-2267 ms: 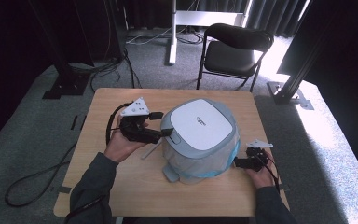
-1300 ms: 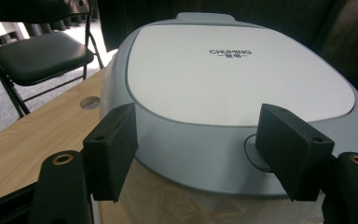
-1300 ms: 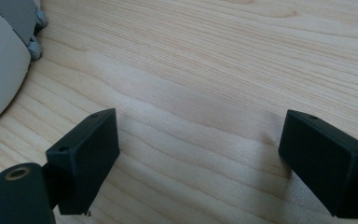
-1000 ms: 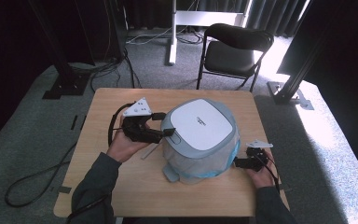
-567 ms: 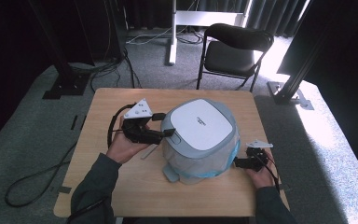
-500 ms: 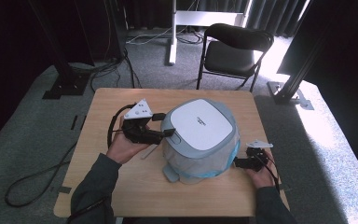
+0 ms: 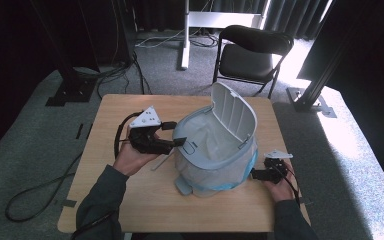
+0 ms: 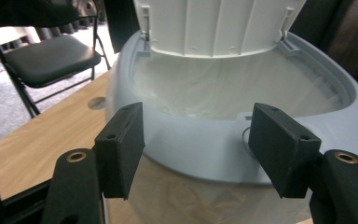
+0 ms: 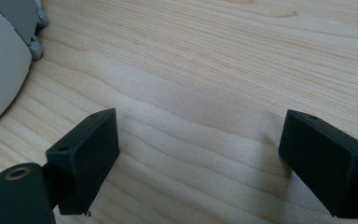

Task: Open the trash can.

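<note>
At nine o'clock on the light wooden table (image 7: 130, 200): the left gripper (image 7: 172, 142), black with a grey three-cornered plate on top, held in the person's left hand (image 7: 132, 157), black cable looping behind it. Jaws spread wide, nothing between them, tips right at the front rim of the pale grey-blue plastic bin (image 7: 215, 150); touching or just short of it, hard to say. Seen along the left gripper (image 8: 196, 144) in its own view: both black pads apart on either side of the bin's front rim (image 8: 205, 154), a small latch area just beside the right pad.

At the table's centre: the bin itself, standing upright, lined with a translucent white bag (image 7: 207, 137). Hinged white lid (image 7: 235, 117) raised, leaning back toward twelve o'clock.

At four o'clock: the right gripper (image 7: 256, 174) low near the table, held by the right hand (image 7: 279, 185), pointing toward the bin's base. In the right gripper view, jaws wide apart over bare wood (image 9: 205, 84), holding nothing, bin's grey wall (image 9: 0, 70) at ten o'clock.

Beyond the table at one o'clock: a black folding chair (image 7: 252, 52) on grey carpet.
</note>
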`<state>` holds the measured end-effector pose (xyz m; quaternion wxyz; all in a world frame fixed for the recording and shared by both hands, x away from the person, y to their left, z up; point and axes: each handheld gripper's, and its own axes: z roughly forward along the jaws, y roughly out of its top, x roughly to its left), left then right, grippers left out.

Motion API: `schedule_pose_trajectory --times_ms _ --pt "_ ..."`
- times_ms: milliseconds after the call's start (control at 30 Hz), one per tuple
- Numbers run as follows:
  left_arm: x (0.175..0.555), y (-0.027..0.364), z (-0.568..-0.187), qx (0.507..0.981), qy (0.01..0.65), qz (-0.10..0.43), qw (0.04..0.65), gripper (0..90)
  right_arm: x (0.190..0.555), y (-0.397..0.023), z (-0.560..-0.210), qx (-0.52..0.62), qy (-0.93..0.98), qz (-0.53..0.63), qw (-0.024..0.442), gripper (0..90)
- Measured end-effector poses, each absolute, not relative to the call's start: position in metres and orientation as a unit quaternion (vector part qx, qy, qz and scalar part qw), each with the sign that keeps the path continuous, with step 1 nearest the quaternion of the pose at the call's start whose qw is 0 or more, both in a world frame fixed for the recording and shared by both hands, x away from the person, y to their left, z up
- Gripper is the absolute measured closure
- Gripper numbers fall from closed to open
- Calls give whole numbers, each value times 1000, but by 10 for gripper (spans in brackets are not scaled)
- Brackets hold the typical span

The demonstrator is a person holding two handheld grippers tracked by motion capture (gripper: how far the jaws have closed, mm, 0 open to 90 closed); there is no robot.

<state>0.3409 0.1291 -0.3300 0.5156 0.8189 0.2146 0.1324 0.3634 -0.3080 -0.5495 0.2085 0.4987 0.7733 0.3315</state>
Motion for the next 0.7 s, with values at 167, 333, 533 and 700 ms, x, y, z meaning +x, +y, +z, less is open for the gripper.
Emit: schedule_pose_trajectory --times_ms 167,333,533,700 --pt "342 132 -329 822 211 133 513 356 363 -308 -549 499 773 332 208 112" --pt "344 136 -330 818 219 141 514 357 363 -308 -549 499 773 331 209 112" --pt "349 145 -332 815 231 144 512 357 363 -308 -549 499 773 332 208 112" --pt "352 152 -333 811 239 147 513 362 363 -308 -549 499 773 331 209 112"
